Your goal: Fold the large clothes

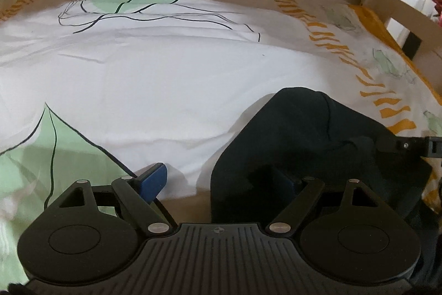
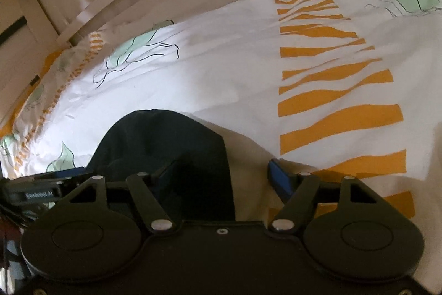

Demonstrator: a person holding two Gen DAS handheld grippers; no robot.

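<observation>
Both claws stand wide over a dark garment on the bed.

Left gripper [image 1: 219, 179]: jaws apart, right pad buried in the garment's [image 1: 304, 134] edge, no clamp seen. Right gripper [image 2: 223, 176]: jaws apart, left pad over the garment [image 2: 165, 140], right pad above the sheet [image 2: 221, 68] (white, orange stripes, green leaves). Garment lies at the near edge, between both grippers.

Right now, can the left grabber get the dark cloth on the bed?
Probably yes. The left gripper is open, and the dark cloth already lies by its right finger. Nothing else on the bedsheet blocks it.
</observation>
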